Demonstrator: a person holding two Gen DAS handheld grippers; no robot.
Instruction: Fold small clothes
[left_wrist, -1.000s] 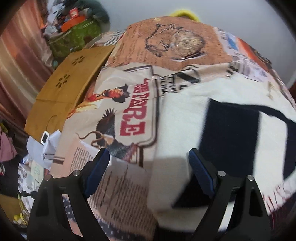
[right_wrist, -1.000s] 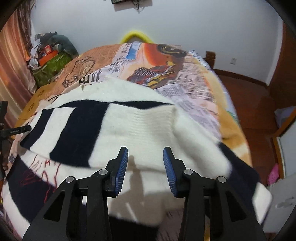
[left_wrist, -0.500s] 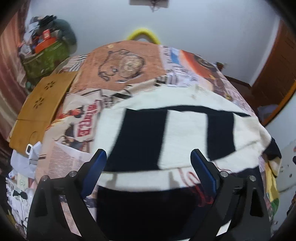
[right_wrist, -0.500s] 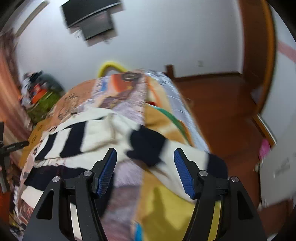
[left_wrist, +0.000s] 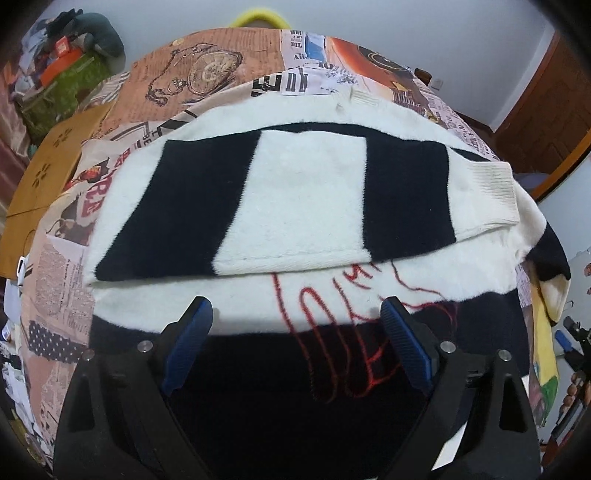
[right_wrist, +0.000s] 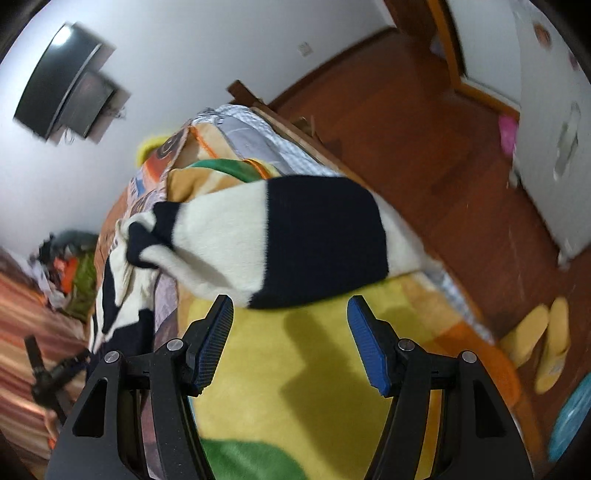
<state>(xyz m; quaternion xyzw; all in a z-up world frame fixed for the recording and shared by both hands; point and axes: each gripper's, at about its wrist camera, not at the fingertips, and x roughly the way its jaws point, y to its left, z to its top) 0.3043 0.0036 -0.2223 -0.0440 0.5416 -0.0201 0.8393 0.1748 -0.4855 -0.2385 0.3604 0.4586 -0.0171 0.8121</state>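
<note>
The loose sleeve is seen just ahead of the right gripper, lengthwise across its parted, empty jaws; the left gripper, likewise agape, is held over the sweater.

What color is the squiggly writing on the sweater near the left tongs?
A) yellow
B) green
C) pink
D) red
D: the left wrist view shows red stitched writing running across the white and black sweater, just ahead of the open left tongs.
</note>
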